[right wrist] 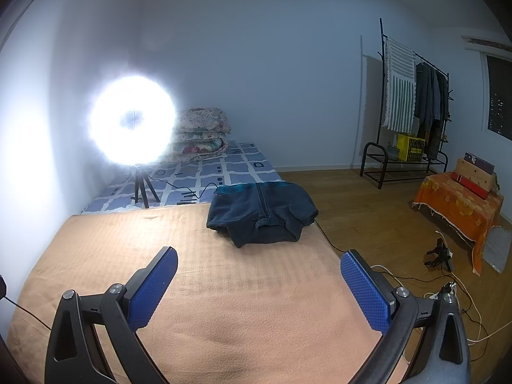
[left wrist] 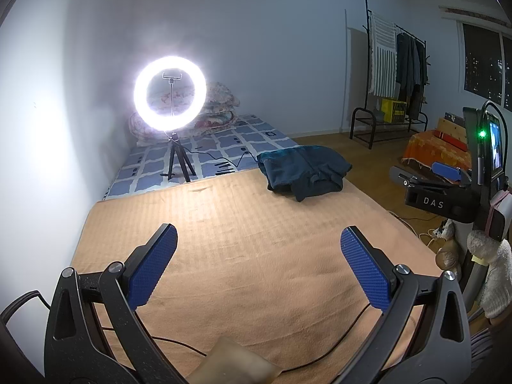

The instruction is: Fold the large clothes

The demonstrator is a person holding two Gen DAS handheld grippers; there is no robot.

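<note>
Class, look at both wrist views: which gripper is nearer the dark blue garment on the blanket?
Probably the right gripper: the dark blue garment lies just ahead of it. It looks farther, ahead and rightward, from the left gripper.

Dark navy jacket (right wrist: 260, 212); plain peach blanket (right wrist: 208, 288); blue-white checked sheet (right wrist: 230, 166)

Home bedroom — bed (right wrist: 224, 172), clothes rack (right wrist: 412, 108)

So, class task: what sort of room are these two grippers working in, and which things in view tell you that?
Most likely a bedroom in a home. A bed under a peach blanket holds a folded dark jacket, floral quilts are stacked at its far end, and a clothes rack stands by the wall.
</note>
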